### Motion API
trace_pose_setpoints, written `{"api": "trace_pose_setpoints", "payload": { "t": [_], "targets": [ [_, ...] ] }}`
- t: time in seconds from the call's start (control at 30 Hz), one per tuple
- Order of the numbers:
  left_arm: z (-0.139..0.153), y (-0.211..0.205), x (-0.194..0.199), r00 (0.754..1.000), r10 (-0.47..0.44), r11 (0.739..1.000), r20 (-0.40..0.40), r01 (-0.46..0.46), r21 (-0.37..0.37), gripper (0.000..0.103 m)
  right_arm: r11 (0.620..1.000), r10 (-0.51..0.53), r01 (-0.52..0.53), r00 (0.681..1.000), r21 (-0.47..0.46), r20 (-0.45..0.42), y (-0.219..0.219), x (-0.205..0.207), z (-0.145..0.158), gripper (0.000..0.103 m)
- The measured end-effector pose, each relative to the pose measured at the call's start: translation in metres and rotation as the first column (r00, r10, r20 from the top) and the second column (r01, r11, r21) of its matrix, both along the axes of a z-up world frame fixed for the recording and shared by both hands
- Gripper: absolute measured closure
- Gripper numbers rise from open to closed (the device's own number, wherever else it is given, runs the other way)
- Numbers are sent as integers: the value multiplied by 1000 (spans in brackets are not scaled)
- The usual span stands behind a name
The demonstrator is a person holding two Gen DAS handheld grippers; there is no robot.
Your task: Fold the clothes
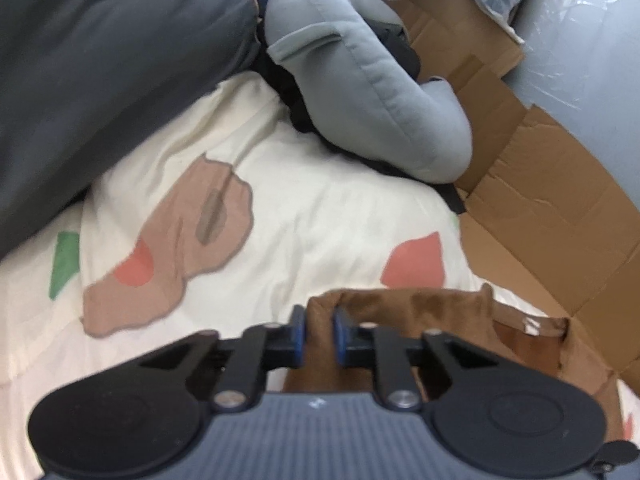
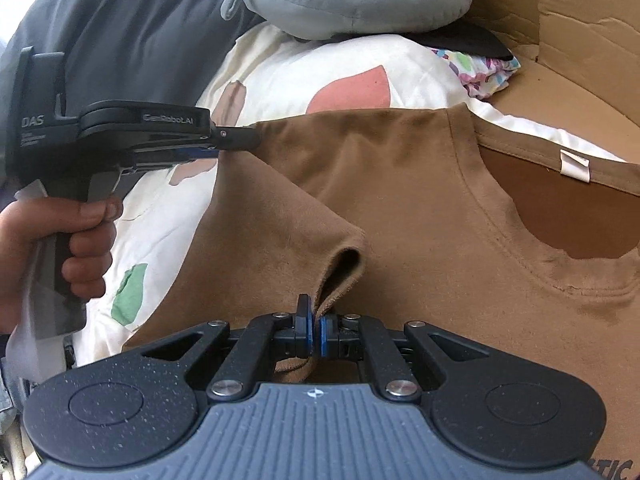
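A brown T-shirt (image 2: 400, 200) lies spread over a patterned white duvet (image 2: 280, 76) and cardboard. Its neckline with a white label (image 2: 575, 165) is at the right. My right gripper (image 2: 315, 330) is shut on the hem of the shirt's sleeve (image 2: 340, 276), which is folded inward. My left gripper (image 1: 319, 336) is shut on the shirt's shoulder edge (image 1: 400, 304); it also shows in the right wrist view (image 2: 240, 138), held by a hand at the left.
A grey neck pillow (image 1: 380, 80) lies at the back on dark cloth. A dark grey cushion (image 1: 100, 60) is at the back left. Flattened cardboard (image 1: 540, 200) lies to the right. A floral cloth (image 2: 480, 72) lies beside the pillow.
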State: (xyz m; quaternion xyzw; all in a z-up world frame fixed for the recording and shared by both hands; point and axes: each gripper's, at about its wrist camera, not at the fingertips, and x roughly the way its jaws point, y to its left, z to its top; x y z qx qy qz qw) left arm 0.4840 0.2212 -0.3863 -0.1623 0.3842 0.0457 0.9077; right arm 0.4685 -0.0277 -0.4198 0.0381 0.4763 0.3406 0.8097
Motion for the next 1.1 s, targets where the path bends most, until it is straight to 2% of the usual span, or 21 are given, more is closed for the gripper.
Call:
{"api": "trace_pose_setpoints", "payload": {
  "t": [0.17, 0.3, 0.4, 0.47, 0.5, 0.53, 0.6, 0.7, 0.73, 0.77, 0.8, 0.83, 0.93, 1.1],
  "targets": [
    [-2, -3, 7, 1000, 10, 998, 8, -10, 67, 93, 1000, 2, -2, 1000, 6, -21, -1, -1, -3, 102],
    [-1, -1, 6, 999, 36, 998, 20, -37, 51, 89, 1000, -2, 2, 999, 6, -52, -2, 1, -9, 102],
    [5, 0, -1, 998, 41, 999, 47, -42, 28, 86, 1000, -11, 12, 997, 12, -72, -5, 2, -12, 97],
    [6, 2, -2, 999, 31, 1000, 45, -31, -5, 79, 1000, -25, 27, 997, 16, -78, -10, 6, -13, 82],
    [5, 3, -2, 999, 31, 999, 41, -31, -9, 78, 999, -37, 39, 996, 23, -78, -12, 8, -14, 66],
    [4, 2, -2, 999, 31, 999, 37, -30, -11, 76, 998, -49, 52, 996, 32, -78, -14, 11, -14, 63],
    [2, 2, 0, 999, 28, 1000, 33, -28, -3, 76, 996, -78, 82, 993, 47, -84, -19, 18, -16, 63],
    [-4, 4, 4, 999, 30, 999, 26, -29, -14, 77, 990, -113, 121, 988, 77, -101, -24, 29, -20, 64],
    [-6, 5, 6, 999, 33, 999, 23, -33, -23, 85, 988, -121, 130, 987, 85, -110, -25, 32, -22, 67],
    [-8, 6, 7, 999, 37, 999, 19, -36, -32, 93, 986, -129, 140, 984, 89, -121, -26, 34, -24, 73],
    [-10, 6, 8, 999, 38, 999, 18, -37, -29, 93, 985, -134, 146, 983, 87, -128, -27, 36, -25, 97],
    [-9, 4, 8, 999, 35, 999, 19, -35, -9, 94, 986, -136, 148, 982, 80, -131, -28, 37, -26, 102],
    [-9, -2, 9, 999, 29, 999, 20, -30, 44, 94, 987, -125, 135, 985, 89, -116, -30, 34, -21, 103],
    [-12, -1, 16, 999, 43, 998, 8, -43, 50, 94, 991, -95, 102, 993, 86, -75, -31, 21, -12, 103]
  ]
}}
